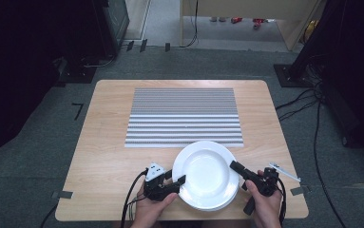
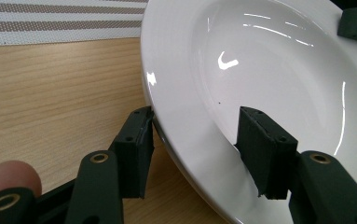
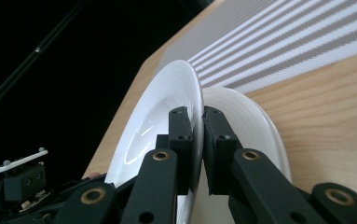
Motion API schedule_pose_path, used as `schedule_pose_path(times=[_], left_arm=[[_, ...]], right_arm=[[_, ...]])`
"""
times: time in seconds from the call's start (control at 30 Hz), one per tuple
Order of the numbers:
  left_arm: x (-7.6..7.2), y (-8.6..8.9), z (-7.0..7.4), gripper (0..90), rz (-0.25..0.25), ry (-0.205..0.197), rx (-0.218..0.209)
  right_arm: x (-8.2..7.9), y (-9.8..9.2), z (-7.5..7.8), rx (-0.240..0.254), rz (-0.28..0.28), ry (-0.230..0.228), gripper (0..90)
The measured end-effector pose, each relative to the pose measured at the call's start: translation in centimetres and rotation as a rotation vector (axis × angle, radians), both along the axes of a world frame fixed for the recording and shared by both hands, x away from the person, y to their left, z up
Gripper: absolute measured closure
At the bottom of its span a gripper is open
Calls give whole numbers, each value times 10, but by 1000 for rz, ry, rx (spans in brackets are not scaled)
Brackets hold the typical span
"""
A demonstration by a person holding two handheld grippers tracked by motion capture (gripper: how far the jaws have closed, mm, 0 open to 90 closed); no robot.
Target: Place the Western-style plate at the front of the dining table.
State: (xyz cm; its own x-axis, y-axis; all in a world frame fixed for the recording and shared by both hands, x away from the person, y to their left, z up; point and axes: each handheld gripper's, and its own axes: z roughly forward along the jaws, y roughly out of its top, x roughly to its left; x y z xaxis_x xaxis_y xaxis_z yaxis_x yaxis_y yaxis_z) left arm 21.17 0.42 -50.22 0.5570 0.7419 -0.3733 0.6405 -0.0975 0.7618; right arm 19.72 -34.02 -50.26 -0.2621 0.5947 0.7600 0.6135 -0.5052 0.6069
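We hold the top plate of a stack near the table's front edge. Our right gripper pinches its rim tight; our left gripper straddles the opposite rim, jaws half open, not yet pressing. Lifting from one side, the glossy plate could slip and clatter onto the lower plate.
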Motion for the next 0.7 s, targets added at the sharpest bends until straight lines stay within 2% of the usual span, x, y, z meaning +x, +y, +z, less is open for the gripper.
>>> schedule_pose_path(times=[0.07,0.27,0.4,0.47,0.57,0.7], left_arm=[[0,0,0,475,0,0,-4],[-1,1,2,510,9,-26,2],[-2,2,3,545,23,-36,-9],[-1,5,2,565,27,-26,-37],[-1,5,2,568,29,-25,-42],[1,9,1,591,33,-14,-77]], right_arm=[[1,1,-1,-2,8,-25,841],[2,1,-3,-6,6,-33,839],[2,4,-3,-2,0,-49,840],[3,6,-4,17,-1,-60,845],[3,6,-5,20,-4,-56,845],[3,7,-5,20,-6,-54,844]])
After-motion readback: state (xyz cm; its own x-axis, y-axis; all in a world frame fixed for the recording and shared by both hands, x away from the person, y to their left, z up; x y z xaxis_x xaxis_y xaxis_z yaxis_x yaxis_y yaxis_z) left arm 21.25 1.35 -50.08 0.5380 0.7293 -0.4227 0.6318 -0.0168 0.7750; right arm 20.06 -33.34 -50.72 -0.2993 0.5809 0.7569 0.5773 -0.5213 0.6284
